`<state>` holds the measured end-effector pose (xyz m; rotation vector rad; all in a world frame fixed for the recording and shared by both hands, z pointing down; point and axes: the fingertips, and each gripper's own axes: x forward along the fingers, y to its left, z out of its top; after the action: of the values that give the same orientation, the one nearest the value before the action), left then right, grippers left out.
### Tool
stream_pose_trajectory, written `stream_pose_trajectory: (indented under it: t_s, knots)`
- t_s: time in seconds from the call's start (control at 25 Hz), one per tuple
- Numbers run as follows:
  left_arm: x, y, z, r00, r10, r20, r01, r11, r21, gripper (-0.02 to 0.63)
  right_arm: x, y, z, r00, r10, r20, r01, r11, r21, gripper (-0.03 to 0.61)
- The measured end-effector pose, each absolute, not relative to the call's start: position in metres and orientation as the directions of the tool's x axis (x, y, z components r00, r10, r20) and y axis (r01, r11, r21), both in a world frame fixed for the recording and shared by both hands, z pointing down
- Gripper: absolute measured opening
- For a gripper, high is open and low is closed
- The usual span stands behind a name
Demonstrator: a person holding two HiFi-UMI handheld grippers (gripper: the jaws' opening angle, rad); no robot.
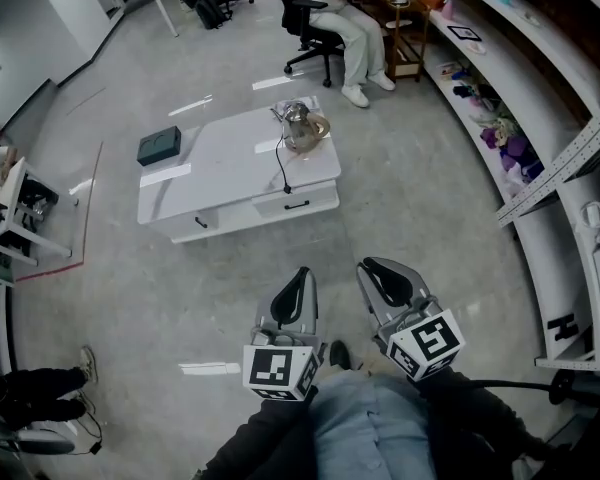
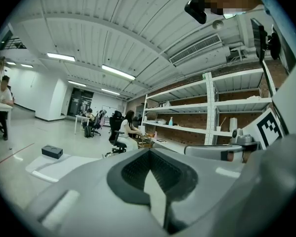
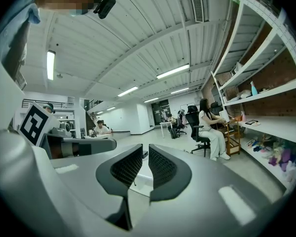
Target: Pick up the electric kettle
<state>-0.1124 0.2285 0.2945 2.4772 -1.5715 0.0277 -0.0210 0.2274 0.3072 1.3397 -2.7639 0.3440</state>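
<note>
Kettle [image 1: 298,125], silvery, upright near the far right corner of a low white table [image 1: 220,173], touching a tan round piece [image 1: 321,126] on its right; whether standing on that piece or only beside it, not to be told. Black cord [image 1: 280,163] trailing from the kettle to the near edge, ending just above a drawer [image 1: 296,204] with a dark handle. Dark box [image 1: 158,145] at the left edge, well apart from the kettle. Low in the head view, left gripper [image 1: 299,280] above the person's lap, pointing toward the table and well short of it. In its own view, the same gripper [image 2: 149,156] with pad tips meeting, only a thin wedge of light lower down, nothing held. Just beside it, right gripper [image 1: 377,268], likewise aimed at the table. In its own view, that gripper [image 3: 145,157] with jaws a narrow slit apart along their whole length, nothing between the pads, white table surface showing through the gap. Marker cube [image 1: 277,368] at the rear of the left gripper, another [image 1: 425,343] at the rear of the right. Grey polished floor [image 1: 410,188] around the table. Seated person [image 1: 345,18] on a black chair [image 1: 310,33] beyond the far edge, beside a small wooden desk [image 1: 405,43]. Long white shelving [image 1: 540,118] curving down the right side, small items on its lower level.
</note>
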Motion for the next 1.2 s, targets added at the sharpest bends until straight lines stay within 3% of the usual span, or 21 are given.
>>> stream_pose_trajectory:
  t_s: [0.88,1.2]
  knots:
    - [-0.065,0.055,0.314,0.413,-0.879,0.237,-0.91,-0.39,0.14,0.002,0.022,0.05,0.327,-0.645,-0.748,0.154,-0.76,0.609,-0.225,0.051]
    - [-0.044,-0.005,0.298,0.396,-0.896,0.201,-0.918,-0.382,0.107,0.002,0.036,-0.015,0.312,-0.679,-0.726,0.109,-0.73,0.651,-0.21,0.046]
